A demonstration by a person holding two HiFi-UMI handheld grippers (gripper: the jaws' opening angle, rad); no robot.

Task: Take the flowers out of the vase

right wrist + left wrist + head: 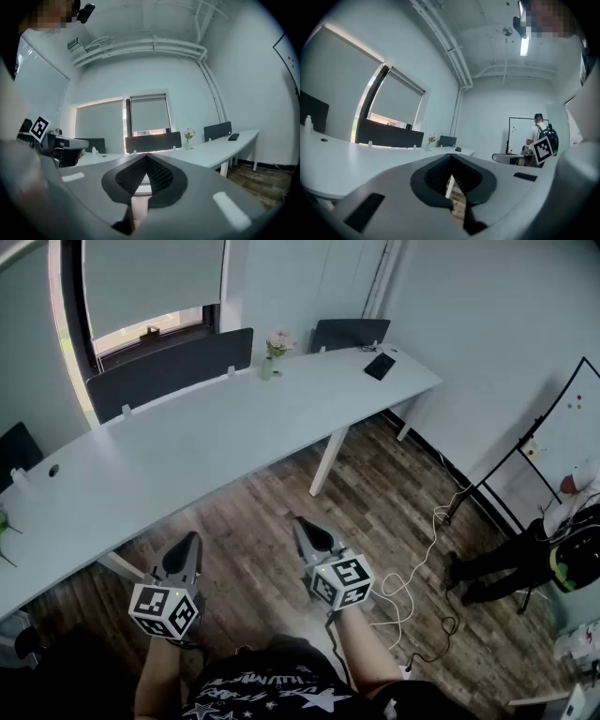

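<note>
Left hand-held gripper [191,542] and right hand-held gripper [303,526] both closed tight, nothing held, level above the wood floor [246,512], well apart from the desk [187,451]; flowers [279,340] in vase [268,368] at desk's far edge

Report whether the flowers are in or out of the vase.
In: the flowers rise upright from the vase standing on the white desk.
</note>
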